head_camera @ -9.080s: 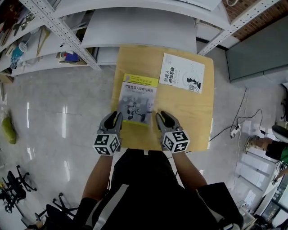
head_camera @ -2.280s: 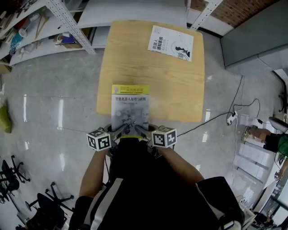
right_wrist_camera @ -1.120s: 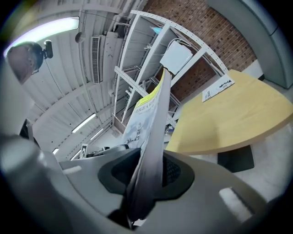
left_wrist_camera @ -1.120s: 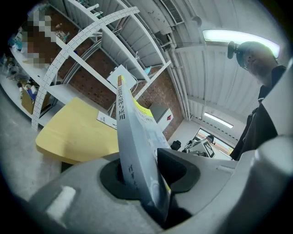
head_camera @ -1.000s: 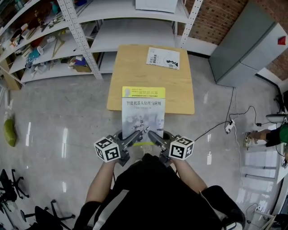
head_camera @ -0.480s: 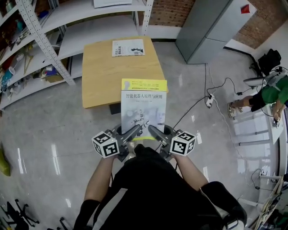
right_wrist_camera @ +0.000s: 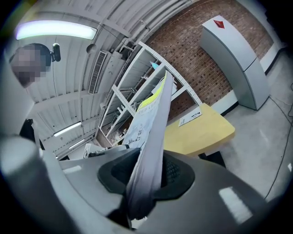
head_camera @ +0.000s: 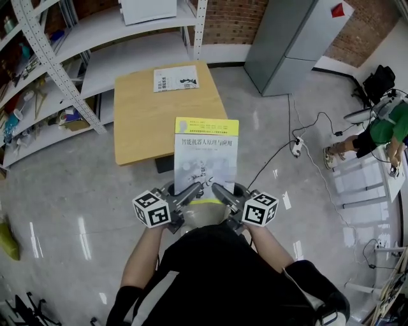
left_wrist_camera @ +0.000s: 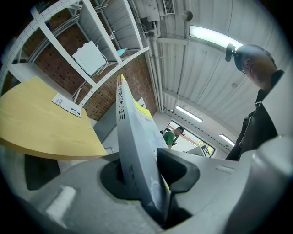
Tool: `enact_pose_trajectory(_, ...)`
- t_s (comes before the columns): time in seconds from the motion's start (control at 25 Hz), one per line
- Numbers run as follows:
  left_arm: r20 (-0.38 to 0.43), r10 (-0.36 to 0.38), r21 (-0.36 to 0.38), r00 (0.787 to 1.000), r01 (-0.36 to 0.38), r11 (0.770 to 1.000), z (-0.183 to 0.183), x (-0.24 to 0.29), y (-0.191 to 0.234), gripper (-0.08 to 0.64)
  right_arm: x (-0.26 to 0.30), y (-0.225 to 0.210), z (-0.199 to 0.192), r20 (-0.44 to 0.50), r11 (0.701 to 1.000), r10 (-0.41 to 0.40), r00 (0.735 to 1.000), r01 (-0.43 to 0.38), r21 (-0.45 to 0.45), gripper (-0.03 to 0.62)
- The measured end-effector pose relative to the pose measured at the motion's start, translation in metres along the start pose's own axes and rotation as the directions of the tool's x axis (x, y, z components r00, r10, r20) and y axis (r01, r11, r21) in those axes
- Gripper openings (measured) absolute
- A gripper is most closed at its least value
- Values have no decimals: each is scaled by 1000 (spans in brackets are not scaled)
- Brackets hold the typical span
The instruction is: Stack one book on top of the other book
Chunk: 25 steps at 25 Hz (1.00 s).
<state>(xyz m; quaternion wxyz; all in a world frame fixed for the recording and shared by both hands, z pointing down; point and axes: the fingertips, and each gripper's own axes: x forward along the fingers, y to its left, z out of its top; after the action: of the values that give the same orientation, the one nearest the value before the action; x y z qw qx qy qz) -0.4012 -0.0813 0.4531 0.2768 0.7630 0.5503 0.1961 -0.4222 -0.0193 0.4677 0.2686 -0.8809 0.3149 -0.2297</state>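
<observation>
Glossy grey floor (head_camera: pixel 76 210), wood table (head_camera: pixel 146 127), metal shelving (head_camera: pixel 127 54), brick wall (head_camera: pixel 223 19) w/ grey cabinet (head_camera: pixel 287 38), tube light (left_wrist_camera: pixel 215 34)

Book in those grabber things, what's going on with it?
A person has a gripper in each hand. The left gripper and the right gripper are both clamped on the near edge of the grey and yellow book, holding it in the air, off the wooden table. The white book lies flat at the table's far end. The books are not stacked yet.
</observation>
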Motion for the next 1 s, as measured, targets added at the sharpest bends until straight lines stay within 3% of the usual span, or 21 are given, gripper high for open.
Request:
enact_pose_trajectory(0.64,-76,-90,13,993,91,996,11,212,-5,119,-92,-150,111,152,998,-58,987,58,3,104)
enact_pose_trajectory(1.0,-125,-211,-20,970,210,978,-7,361,-37,116,-192,-243,171,250,988,-156,955,155,26,103)
